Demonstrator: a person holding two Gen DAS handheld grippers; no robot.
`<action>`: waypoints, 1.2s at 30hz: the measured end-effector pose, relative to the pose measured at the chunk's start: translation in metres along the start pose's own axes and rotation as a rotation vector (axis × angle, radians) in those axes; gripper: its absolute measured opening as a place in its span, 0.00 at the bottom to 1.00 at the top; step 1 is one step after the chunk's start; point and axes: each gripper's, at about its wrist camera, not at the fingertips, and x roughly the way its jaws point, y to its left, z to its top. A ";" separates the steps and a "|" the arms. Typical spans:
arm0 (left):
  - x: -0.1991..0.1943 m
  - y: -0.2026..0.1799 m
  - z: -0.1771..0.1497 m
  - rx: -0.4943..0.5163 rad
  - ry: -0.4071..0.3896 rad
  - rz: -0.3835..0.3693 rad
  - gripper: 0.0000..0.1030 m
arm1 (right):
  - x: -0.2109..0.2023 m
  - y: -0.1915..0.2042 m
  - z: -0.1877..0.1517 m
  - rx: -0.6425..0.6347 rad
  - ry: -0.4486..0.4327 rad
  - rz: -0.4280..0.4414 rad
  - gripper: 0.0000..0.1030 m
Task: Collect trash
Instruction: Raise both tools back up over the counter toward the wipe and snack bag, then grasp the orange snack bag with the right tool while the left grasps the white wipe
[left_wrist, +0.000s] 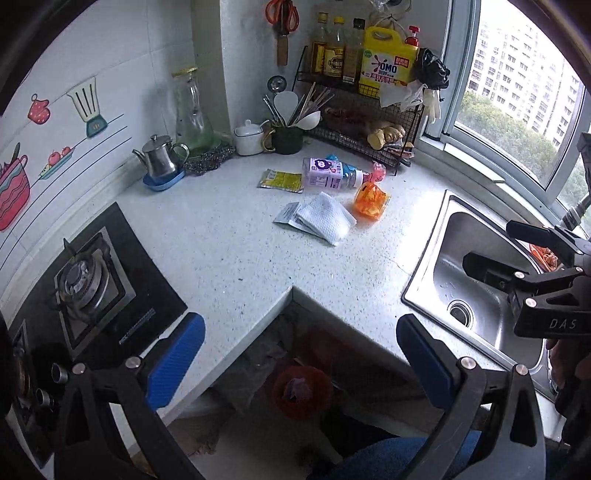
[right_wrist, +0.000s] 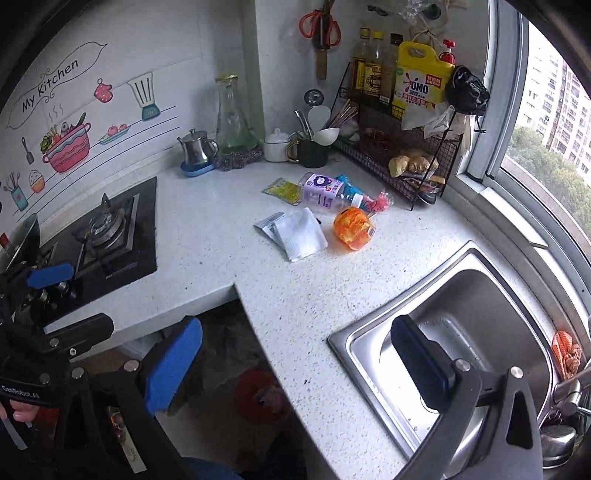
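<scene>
both grippers, left gripper (left_wrist: 301, 354) and right gripper (right_wrist: 295, 360), hang spread wide and empty short of the sink (right_wrist: 369, 345); beyond it lie a white wipe (right_wrist: 301, 238), an orange wrapper (right_wrist: 352, 229) and a purple bottle (right_wrist: 325, 192) (on its side).

the red bin (left_wrist: 302, 391) on the floor is dim and blurred, its contents unreadable. the blue wrapper (right_wrist: 347, 188) is mostly hidden behind the purple bottle (right_wrist: 325, 192). print on the yellow sachet (left_wrist: 280, 180) is too small to read. the silver packet (right_wrist: 269, 222) lies half under the white tissue (right_wrist: 301, 238) (only its left end shows).
</scene>
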 end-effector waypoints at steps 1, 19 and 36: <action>0.007 -0.001 0.008 0.002 0.006 0.002 1.00 | 0.005 -0.006 0.007 0.006 -0.002 0.004 0.99; 0.135 -0.006 0.118 -0.081 0.134 0.044 1.00 | 0.134 -0.077 0.087 -0.071 0.148 0.068 0.99; 0.215 -0.006 0.110 -0.193 0.320 0.051 1.00 | 0.259 -0.090 0.103 -0.196 0.357 0.138 0.97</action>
